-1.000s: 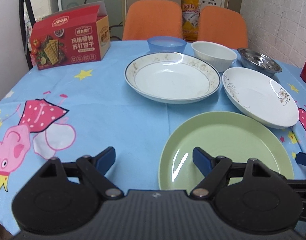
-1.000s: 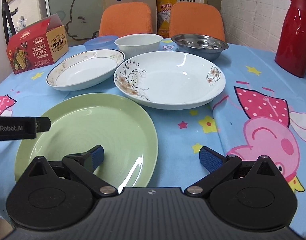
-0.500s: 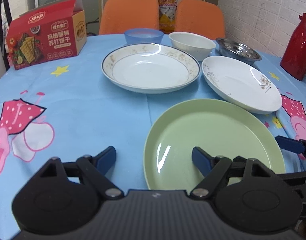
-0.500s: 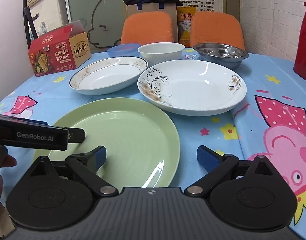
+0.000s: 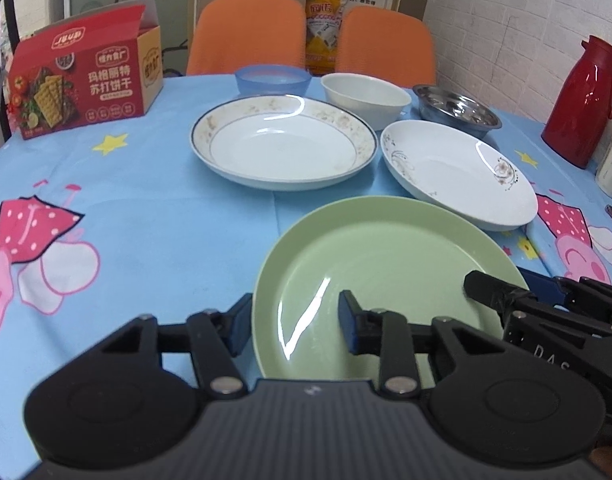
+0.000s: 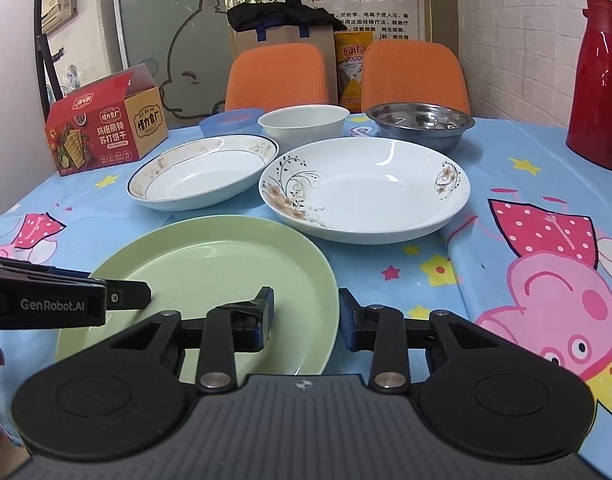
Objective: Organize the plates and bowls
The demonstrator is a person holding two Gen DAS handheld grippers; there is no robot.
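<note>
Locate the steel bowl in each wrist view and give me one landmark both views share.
Left wrist: the steel bowl sits upper right, behind the floral white plate.
Right wrist: the steel bowl sits upper centre-right, in front of the right orange chair.
Shared landmark: the red thermos, to its right.

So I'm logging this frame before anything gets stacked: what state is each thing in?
Green plate: empty, flat on table, rim between both grippers' fingers.
Gold-rim plate: empty, unstacked.
Floral plate: empty, unstacked.
White bowl: upright.
Steel bowl: upright.
Blue bowl: upright.
Cracker box: flap open.
Left gripper: open.
Right gripper: open.
</note>
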